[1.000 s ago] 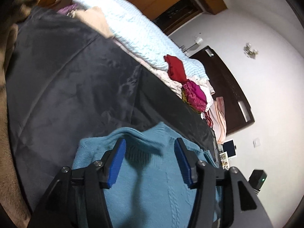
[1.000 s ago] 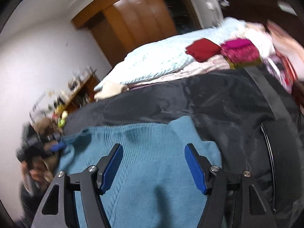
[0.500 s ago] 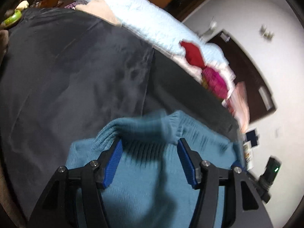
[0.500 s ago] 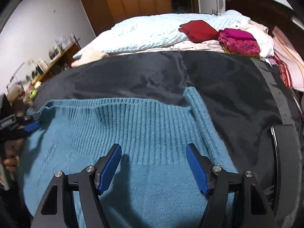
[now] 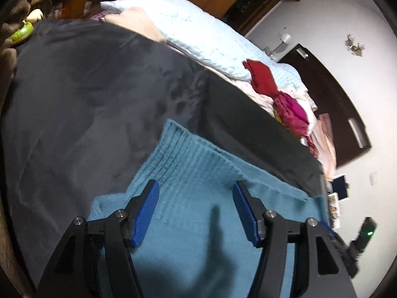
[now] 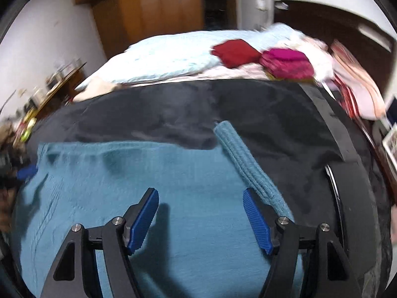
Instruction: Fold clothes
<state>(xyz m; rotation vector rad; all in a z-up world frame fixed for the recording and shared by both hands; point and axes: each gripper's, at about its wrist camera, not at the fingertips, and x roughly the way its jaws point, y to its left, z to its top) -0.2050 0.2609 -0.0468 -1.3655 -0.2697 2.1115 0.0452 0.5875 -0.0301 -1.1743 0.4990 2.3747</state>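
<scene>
Teal sweater (image 6: 124, 173) now flatter on dark sheet (image 5: 86, 99) (both grippers (image 5: 194, 204) (image 6: 201, 213) released).

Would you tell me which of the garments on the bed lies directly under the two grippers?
The teal knitted sweater, spread on the dark cover; the red and magenta garments sit folded far back.

White walls (image 6: 49, 37); wooden wardrobe (image 6: 158, 12) far; bed (image 6: 173, 52) under pale blue cover; dark headboard (image 5: 342, 114) right; cluttered shelf (image 6: 49, 82) left.
</scene>
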